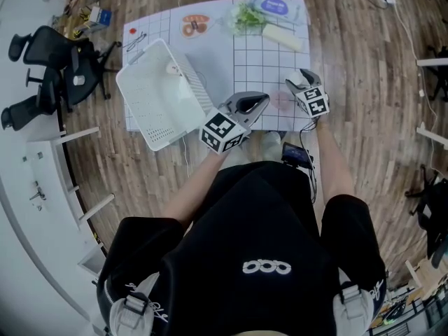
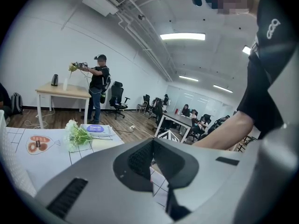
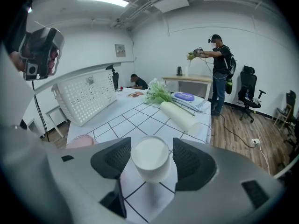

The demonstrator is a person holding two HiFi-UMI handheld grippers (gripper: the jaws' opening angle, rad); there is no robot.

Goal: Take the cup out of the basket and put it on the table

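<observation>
While the white basket (image 1: 150,107) sits on the left part of the desk (image 1: 245,54), our right tongs (image 1: 297,78) pinch the white cup (image 3: 149,158) between their pads. The cup is outside the basket, well to its right, turned bottom-up and tilted over the gridded desk top. Our left tongs (image 2: 152,143) are pressed together with nothing in them, and they hover between the basket and the cup. Farther from us than the basket, to its right, lie a bunch of flowers (image 1: 245,16) and a pale roll (image 1: 282,37).
</observation>
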